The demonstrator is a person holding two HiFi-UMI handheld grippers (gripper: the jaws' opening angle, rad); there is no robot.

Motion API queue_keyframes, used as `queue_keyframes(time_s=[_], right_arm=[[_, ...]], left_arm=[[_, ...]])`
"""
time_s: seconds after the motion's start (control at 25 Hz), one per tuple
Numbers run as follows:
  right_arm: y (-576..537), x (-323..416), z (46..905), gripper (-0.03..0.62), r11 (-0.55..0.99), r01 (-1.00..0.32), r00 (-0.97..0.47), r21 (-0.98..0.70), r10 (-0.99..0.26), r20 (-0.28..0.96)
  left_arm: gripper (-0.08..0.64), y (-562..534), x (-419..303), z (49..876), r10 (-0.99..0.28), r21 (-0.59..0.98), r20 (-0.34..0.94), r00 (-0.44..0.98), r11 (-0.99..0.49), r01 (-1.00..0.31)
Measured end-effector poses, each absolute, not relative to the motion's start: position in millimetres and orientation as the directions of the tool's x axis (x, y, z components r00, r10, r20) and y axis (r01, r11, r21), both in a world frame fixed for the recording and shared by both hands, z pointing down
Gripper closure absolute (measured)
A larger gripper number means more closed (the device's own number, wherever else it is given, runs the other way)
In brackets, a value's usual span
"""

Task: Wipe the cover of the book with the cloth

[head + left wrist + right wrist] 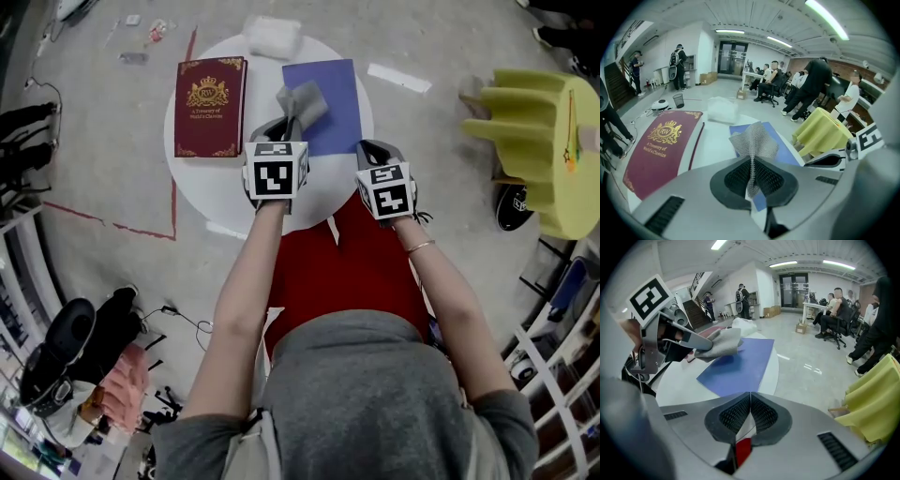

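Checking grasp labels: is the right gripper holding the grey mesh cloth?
No, the left gripper pinches the grey mesh cloth; the right gripper is shut on nothing.

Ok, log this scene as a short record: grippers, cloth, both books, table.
left gripper: shut on the cloth
right gripper: shut, empty, at the table's near right edge
cloth: grey, held over the blue book; contact unclear
blue book: flat, on the table's right half
maroon book: flat, on the left side, apart from the cloth
table: round, white
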State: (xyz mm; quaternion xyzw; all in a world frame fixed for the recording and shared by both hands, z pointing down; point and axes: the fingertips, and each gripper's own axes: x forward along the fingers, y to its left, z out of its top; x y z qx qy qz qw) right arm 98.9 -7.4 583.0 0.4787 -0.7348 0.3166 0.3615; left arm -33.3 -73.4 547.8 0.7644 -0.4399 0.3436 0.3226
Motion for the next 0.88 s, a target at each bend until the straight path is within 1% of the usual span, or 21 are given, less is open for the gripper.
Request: queue_keyframes(time_s=[0.36,0.52,0.64,0.88], right_arm=[[10,107,589,0.563,0.293,-0.948,-0.256,-0.126,-0.462,0.849],[6,107,589,0.563,0.279,-0.952,-0.251,-0.127,-0.474,0.844],[10,106,592,0.563,0.273,-0.953,-0.249,-0.133,-0.452,0.857],[11,106,592,0.563,0.274,-0.953,-0.248,-0.132,-0.450,0.858]], left_arm=[[0.536,-58,31,546,-0.366,0.258,0.790,0.491,-0.528,-0.809],[0.535,-49,51,551,-0.319,0.278,0.792,0.520,-0.569,-0.774],[0.536,-42,65,554,-0.291,0.289,0.792,0.537,-0.596,-0.749],[0.536,-25,81,562,-0.221,0.319,0.801,0.557,-0.629,-0.709]])
